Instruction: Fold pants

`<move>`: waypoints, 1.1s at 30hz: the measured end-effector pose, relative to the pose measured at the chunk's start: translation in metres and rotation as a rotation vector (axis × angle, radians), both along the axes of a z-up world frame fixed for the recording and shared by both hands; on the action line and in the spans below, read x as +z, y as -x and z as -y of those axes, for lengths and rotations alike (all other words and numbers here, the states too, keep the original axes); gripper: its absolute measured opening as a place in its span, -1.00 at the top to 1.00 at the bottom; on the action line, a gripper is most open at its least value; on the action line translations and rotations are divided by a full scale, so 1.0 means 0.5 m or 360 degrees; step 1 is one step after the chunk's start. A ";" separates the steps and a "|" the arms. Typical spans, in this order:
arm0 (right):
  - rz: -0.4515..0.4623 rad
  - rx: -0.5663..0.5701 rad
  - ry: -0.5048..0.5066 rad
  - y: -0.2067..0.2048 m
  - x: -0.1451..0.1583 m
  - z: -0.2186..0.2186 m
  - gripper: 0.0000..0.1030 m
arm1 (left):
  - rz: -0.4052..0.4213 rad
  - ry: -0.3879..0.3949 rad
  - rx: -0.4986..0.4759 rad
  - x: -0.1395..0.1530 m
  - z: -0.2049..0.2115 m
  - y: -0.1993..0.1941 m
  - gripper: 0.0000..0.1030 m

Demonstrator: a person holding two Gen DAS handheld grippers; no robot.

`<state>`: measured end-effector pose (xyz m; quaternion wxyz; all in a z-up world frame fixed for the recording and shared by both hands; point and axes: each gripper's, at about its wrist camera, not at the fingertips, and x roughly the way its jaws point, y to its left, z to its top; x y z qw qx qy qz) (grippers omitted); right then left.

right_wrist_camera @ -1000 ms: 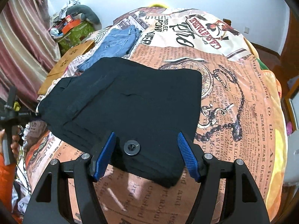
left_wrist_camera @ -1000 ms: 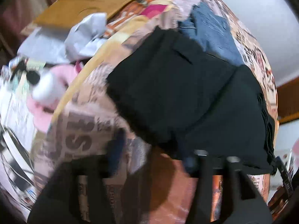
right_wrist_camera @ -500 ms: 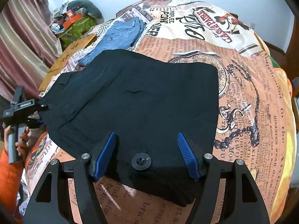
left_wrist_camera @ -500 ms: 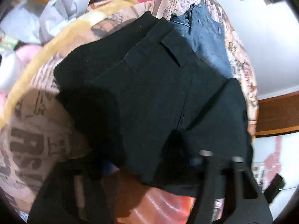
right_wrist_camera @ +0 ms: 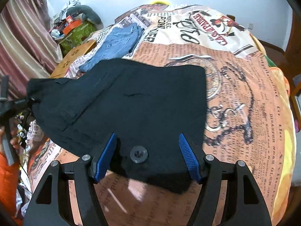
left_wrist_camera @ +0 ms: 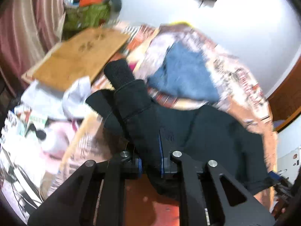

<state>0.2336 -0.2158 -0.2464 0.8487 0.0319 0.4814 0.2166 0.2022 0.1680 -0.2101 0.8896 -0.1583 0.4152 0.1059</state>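
Covering the bed (right_wrist_camera: 254,98) is a newspaper-print sheet under black pants (right_wrist_camera: 135,98); left gripper (left_wrist_camera: 150,162), just closing, clamps their edge, right gripper (right_wrist_camera: 146,156) gapes, white wall (left_wrist_camera: 244,18) behind.

Each gripper is built from matte black plastic. On the right gripper (right_wrist_camera: 146,157), two angular black arms with triangular cut-outs are seen, each fitted with two round silver screws, and the fingers (right_wrist_camera: 105,158) are faced with ribbed blue pads. On the left gripper (left_wrist_camera: 150,162), the same black arms, silver screws and blue pad edges are shown. An orange sleeve (right_wrist_camera: 7,184) is worn by the person.
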 end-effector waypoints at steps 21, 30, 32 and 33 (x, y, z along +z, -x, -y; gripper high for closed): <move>-0.0037 -0.0144 -0.0007 0.024 -0.040 0.103 -0.26 | 0.0400 -0.0065 -0.0594 0.228 0.366 -0.115 0.77; -0.0047 -0.0129 -0.0078 0.025 -0.042 0.114 -0.26 | 0.0207 -0.0020 -0.0984 0.132 0.575 -0.147 0.77; -0.0049 -0.0130 -0.0082 0.027 -0.041 0.116 -0.26 | 0.0102 -0.0044 -0.1060 0.082 0.618 -0.147 0.77; -0.0050 -0.0130 -0.0084 0.028 -0.040 0.117 -0.26 | 0.0035 -0.0049 -0.1105 0.053 0.638 -0.144 0.77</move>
